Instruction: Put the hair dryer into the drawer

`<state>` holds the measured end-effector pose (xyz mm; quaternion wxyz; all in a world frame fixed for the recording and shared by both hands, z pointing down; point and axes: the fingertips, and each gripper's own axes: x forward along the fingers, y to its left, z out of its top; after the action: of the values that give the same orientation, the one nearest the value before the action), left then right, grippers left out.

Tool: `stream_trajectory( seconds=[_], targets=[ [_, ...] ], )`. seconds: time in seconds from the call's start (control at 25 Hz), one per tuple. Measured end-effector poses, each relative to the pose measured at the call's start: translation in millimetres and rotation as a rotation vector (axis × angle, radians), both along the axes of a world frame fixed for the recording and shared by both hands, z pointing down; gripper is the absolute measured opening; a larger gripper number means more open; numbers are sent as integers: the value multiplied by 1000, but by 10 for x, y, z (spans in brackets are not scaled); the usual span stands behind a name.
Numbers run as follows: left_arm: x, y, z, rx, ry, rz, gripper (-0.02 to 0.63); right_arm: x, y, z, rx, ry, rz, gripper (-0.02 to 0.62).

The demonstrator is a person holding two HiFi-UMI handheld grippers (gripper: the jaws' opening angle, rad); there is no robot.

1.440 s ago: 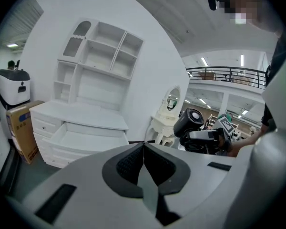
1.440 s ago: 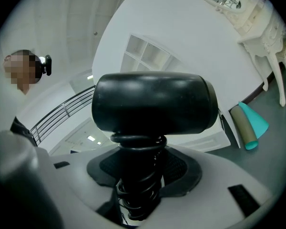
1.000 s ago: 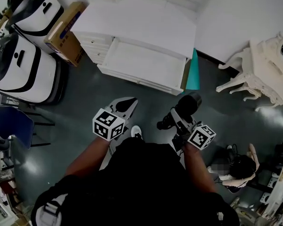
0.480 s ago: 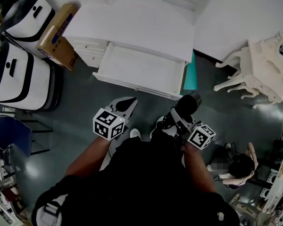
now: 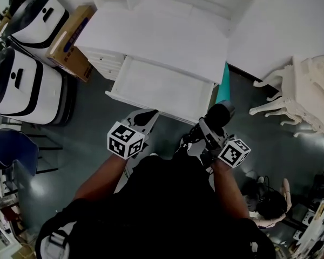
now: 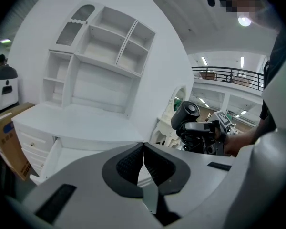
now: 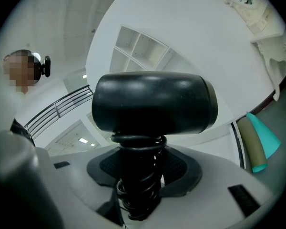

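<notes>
Right gripper (image 7: 140, 171): jaws were clamped on the handle of the hair dryer (image 7: 152, 101), one pad pressed against each side.
Hair dryer: black; stood upright in the right gripper with its barrel above the jaws and lying across them. In the head view it was carried above the floor, short of the drawer and not in it.
Cord (image 7: 136, 194): black; was coiled round the handle, with its turns between the pads.
Left gripper (image 6: 143, 149): jaws were fully together, pad against pad, with nothing gripped; held just left of the right gripper, at about the same reach.
Drawer (image 5: 162, 85): white; stood pulled out of the dresser, directly ahead of both grippers.
Dresser top (image 5: 156, 36): white; lay beyond the drawer, farther from the grippers.
Shelf unit (image 6: 105, 51): white; stood on the back of the dresser top, ahead of the left gripper.
Teal roll (image 5: 222, 85): stood ahead of the right gripper, just beside the right end of the drawer.
Cardboard box (image 5: 70, 39): stood ahead and left of the left gripper, beside the left end of the dresser.
White-and-black machines (image 5: 21, 85): stood left of the cardboard box, well apart from the left gripper.
Carved white furniture (image 5: 297, 96): stood to the right of the right gripper, well apart.
</notes>
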<state>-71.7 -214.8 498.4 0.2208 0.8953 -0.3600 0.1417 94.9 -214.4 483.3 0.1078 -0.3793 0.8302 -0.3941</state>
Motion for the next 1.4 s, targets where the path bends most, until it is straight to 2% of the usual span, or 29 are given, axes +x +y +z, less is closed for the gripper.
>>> stream_trajectory(
  seconds=[0.44, 0.68, 1.0, 1.2, 1.4],
  targets=[
    [642, -614, -27, 25, -30, -91, 11, 637, -708, 85, 9, 9, -104, 215],
    [725, -750, 111, -7, -75, -172, 11, 843, -950, 282, 23, 71, -169, 215],
    [748, -839, 279, -53, -113, -154, 11, 617, -1031, 716, 24, 230, -244, 215],
    [619, -1040, 376, -67, -133, -105, 11, 372, -1105, 939, 19, 343, -275, 215],
    [393, -1264, 484, -86, -149, -41, 11, 129, -1183, 1196, -8, 506, -274, 215]
  ],
)
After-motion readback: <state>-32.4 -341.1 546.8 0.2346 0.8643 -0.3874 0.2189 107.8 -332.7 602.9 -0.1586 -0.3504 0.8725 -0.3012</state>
